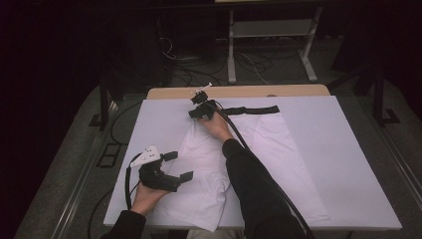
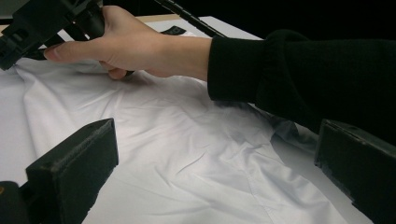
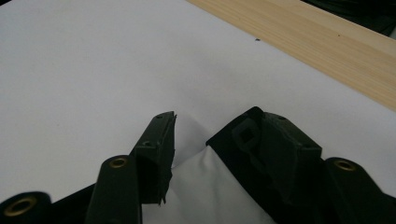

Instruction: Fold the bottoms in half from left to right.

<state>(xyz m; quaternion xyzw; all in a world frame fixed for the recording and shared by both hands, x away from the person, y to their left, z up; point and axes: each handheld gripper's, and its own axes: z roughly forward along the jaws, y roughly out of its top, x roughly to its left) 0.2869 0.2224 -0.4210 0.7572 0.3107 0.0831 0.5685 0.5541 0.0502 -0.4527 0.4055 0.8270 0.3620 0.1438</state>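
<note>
Two tools work a white garment [image 1: 209,164] near its black waistband [image 1: 251,110].

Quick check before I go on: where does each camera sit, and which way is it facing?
High view: above the person's side, facing forward and down on the white garment; both forearms, left tool, right tool.
Left gripper view: rides the left tool, facing across the garment toward the right hand; own jaws wide apart.
Right gripper view: rides the right tool, facing the table's far wooden edge; cloth between the jaws.
All share the garment.
</note>
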